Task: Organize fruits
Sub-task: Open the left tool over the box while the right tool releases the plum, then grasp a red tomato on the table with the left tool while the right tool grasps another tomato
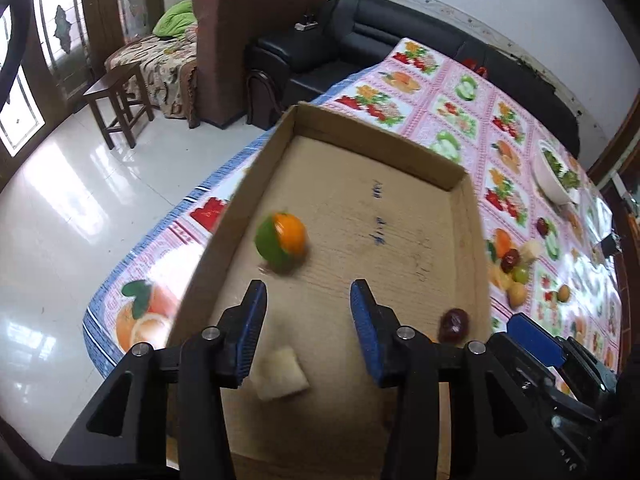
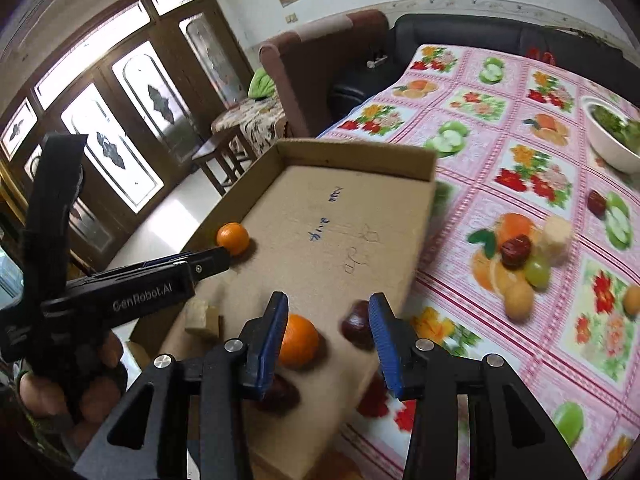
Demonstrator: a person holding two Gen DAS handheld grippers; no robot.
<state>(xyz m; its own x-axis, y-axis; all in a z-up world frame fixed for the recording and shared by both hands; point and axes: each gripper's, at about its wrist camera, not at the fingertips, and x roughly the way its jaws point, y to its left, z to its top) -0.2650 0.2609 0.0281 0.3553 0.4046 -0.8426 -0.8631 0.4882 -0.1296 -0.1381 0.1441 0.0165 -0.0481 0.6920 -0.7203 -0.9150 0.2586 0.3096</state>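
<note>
A shallow cardboard box (image 1: 468, 216) (image 2: 424, 160) lies on the fruit-print tablecloth. In the left wrist view it holds a green-and-orange tangerine (image 1: 282, 246), a pale cube (image 1: 280, 374) and a dark red date (image 1: 453, 325). My left gripper (image 1: 307, 312) is open and empty above the box floor, just behind the tangerine. My right gripper (image 2: 329, 320) is open over the box's near part, with an orange (image 2: 298, 342) by its left finger and a blurred date (image 2: 357, 324) between the fingers, not gripped. A second date (image 2: 280, 396) lies under the left finger. The left gripper's fingers (image 2: 208, 262) reach the far tangerine (image 2: 233, 238).
Loose fruits lie on the cloth right of the box: a date (image 2: 516, 250), a green grape (image 2: 538, 272), a pale cube (image 2: 556, 234), a yellow fruit (image 2: 518, 302) and another date (image 2: 596, 202). A white bowl of greens (image 2: 612, 136) stands at the far right. Sofas and a stool are beyond the table.
</note>
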